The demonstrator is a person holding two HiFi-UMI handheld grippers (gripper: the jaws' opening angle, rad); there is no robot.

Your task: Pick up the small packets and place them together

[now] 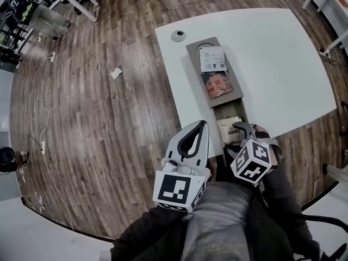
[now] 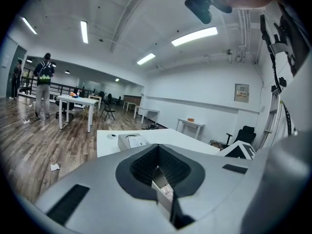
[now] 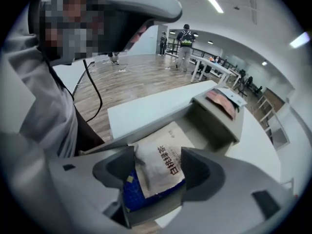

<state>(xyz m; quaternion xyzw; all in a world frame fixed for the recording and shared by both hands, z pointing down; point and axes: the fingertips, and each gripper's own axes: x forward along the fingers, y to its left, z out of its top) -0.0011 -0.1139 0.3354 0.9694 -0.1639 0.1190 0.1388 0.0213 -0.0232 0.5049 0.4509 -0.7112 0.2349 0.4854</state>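
Right gripper view: cream packet (image 3: 161, 165) lies flat on a blue packet (image 3: 130, 196) in the near compartment of the grey tray (image 3: 228, 128). It sits between the spread jaws of the right gripper (image 3: 157, 161), not pinched. At 12 o'clock, in the far compartment: white packet (image 1: 212, 58), orange packet (image 1: 217, 85). Four packets counted. Left gripper (image 1: 202, 126), jaws pressed together and empty, hangs at 9 o'clock by the table edge. White table (image 1: 277, 58) lies bare toward 3 o'clock, with wood floor (image 1: 98, 124) around it.
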